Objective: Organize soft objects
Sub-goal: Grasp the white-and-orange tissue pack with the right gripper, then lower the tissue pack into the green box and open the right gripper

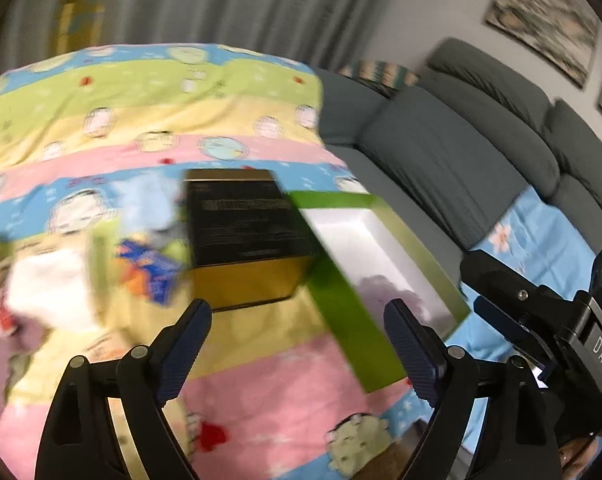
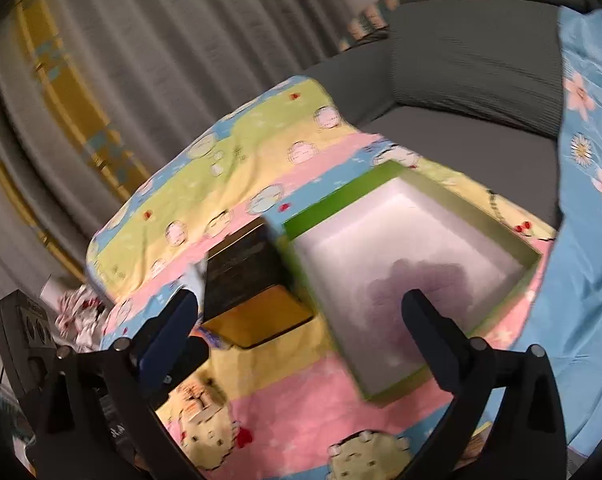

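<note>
Hovering over the cartoon blanket (image 1: 237, 120), both the left gripper (image 1: 297, 344) and right gripper (image 2: 301, 320) gape apart (holding nothing), near the green box (image 2: 413, 264).

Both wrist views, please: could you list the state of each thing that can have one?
Green box: open, lid off, a purplish soft item lying inside.
Black and gold box: closed, standing beside the green box.
Soft items: piled loose on the blanket, not yet boxed.
Patterned blanket: spread flat under everything.
Left gripper: jaws open, empty.
Right gripper: jaws open, empty.
</note>
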Demonstrator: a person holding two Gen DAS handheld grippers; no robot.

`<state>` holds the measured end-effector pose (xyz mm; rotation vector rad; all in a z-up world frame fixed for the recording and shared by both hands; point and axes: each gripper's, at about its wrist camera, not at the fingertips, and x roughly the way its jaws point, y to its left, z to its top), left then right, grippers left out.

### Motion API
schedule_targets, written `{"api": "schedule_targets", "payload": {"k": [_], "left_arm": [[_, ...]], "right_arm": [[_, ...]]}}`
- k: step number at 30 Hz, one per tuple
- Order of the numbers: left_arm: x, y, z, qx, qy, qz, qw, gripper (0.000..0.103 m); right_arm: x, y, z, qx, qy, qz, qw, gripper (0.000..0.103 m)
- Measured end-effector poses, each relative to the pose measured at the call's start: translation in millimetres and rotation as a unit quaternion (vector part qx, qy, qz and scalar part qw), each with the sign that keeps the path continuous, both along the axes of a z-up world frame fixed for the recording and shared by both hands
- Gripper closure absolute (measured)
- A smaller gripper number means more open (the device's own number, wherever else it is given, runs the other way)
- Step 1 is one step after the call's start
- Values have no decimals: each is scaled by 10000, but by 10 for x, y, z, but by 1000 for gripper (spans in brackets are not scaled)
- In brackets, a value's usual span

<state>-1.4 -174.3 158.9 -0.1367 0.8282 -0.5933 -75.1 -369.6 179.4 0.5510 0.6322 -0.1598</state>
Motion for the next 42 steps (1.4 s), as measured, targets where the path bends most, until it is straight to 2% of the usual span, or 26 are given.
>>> {"api": "schedule_targets", "payload": {"k": [6, 11, 16, 18, 21, 23, 27, 32, 34, 36, 38, 42], "left_arm": [[-27, 661, -123, 114, 145, 823, 9964, 15], [-17, 1221, -468, -198, 686, 1372, 9880, 15], [-23, 1507, -952, -578, 1437, 1626, 9745, 15], [-27, 1535, -1082, -652, 1571, 1636, 9717, 15], [-33, 1525, -1172, -705, 1582, 1568, 9723, 15], [-26, 1462, -1184, -724, 1516, 1487, 9745, 23], [28, 1344, -1207, -730, 1467, 1296, 9779, 44], [95, 1230, -1274, -715, 1477, 1118, 9801, 49], [129, 1199, -1313, -678, 1519, 1107, 9798, 72], [165, 1186, -1355, -745, 1621, 1056, 9783, 73], [163, 1181, -1366, -797, 1642, 975, 9784, 75], [125, 1111, -1329, -539, 1431, 914, 9840, 75]], "right_arm": [[187, 537, -99, 104, 194, 827, 9963, 1], [363, 993, -355, 103, 567, 1487, 9872, 1], [560, 1361, -658, 176, 995, 2058, 9734, 6], [667, 1478, -766, 146, 1148, 2189, 9689, 11], [820, 1571, -893, 174, 1318, 2298, 9641, 17], [922, 1620, -1004, 217, 1473, 2354, 9604, 28], [1037, 1654, -1159, 187, 1724, 2335, 9568, 31], [1121, 1630, -1267, 237, 1864, 2373, 9531, 31], [1142, 1620, -1309, 305, 1869, 2457, 9507, 30], [1155, 1613, -1358, 486, 1875, 2546, 9475, 32], [1172, 1624, -1435, 589, 1926, 2613, 9440, 40], [1157, 1596, -1481, 649, 1934, 2588, 9441, 48]]}}
